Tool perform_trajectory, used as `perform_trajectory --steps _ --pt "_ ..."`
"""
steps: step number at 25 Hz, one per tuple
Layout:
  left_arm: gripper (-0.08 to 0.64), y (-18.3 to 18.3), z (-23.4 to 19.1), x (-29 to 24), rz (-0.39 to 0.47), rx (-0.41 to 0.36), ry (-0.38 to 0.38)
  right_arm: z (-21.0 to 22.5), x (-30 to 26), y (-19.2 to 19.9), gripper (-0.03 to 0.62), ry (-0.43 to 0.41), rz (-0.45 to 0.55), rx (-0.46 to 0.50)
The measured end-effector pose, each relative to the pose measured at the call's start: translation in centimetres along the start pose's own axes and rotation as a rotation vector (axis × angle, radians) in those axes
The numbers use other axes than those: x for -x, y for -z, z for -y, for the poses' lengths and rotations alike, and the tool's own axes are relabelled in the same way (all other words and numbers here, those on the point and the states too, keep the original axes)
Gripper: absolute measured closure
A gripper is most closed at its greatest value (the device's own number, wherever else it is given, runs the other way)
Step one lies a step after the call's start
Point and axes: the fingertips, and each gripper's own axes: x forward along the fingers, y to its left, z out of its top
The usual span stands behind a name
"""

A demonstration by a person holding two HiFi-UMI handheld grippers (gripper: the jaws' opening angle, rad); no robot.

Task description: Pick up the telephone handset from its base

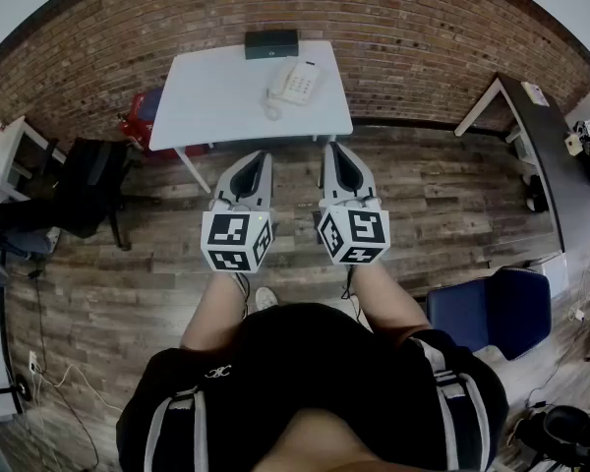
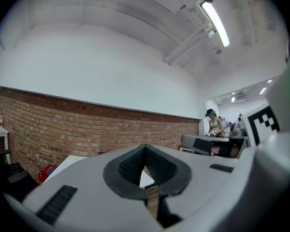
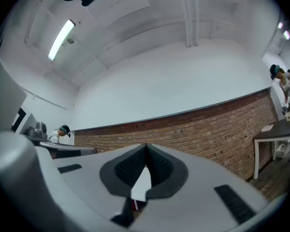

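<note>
On the white table (image 1: 211,101), the handset (image 1: 278,81) lies on its base (image 1: 302,85); left gripper (image 1: 265,155) and right gripper (image 1: 332,148) hover well short, jaws pressed together, empty.

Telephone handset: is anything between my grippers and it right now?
Nothing visible. The handset lies on its base on the white table, ahead of the left gripper and right gripper, with only floor and bare table between. The black box sits behind it.
</note>
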Motion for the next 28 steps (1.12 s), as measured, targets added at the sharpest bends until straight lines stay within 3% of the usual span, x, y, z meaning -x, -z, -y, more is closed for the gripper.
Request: perform_trajectory --steps 12,28 --pt "0.558 1.0 -2.8 0.3 -0.035 -0.033 -0.082 -0.5 -1.0 0.5 0.592 0.021 -0.011 0.019" --pt "0.558 1.2 -11.3 -1.2 -0.013 -0.017 -0.042 -5.3 -7.6 3.8 0.592 0.028 -0.033 -0.02"
